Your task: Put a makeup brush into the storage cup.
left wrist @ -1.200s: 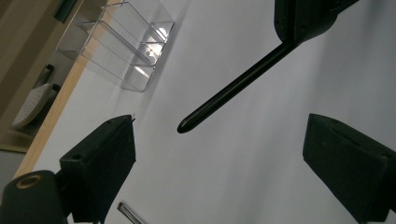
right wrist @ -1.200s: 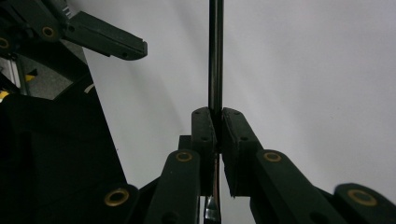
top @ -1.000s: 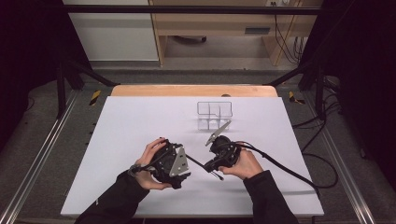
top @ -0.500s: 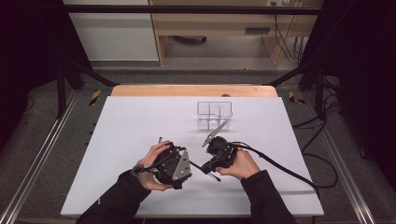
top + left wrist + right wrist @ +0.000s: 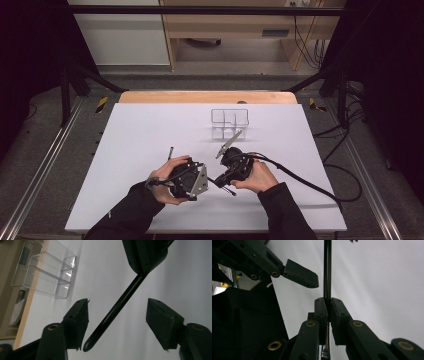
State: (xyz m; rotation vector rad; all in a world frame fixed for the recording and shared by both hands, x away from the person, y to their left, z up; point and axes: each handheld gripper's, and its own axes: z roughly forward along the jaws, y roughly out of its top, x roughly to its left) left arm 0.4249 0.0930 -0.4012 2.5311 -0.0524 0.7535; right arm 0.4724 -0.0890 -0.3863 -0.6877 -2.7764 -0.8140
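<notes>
A slim black pen stands pinched between the jaws of my right gripper, which is shut on it. In the left gripper view the same pen slants through the gap of my left gripper, whose jaws stand wide open on either side without touching it. In the high view both hands are close together at the near middle of the table, with the left gripper facing the right gripper.
A clear plastic organizer with several compartments stands at the back middle of the white table, also seen as the organizer in the left gripper view. The right gripper's cable trails to the right. A small dark stick shows by the left hand.
The two hands have drawn a little closer together, and the left gripper has shifted right toward the pen held in the right gripper.
</notes>
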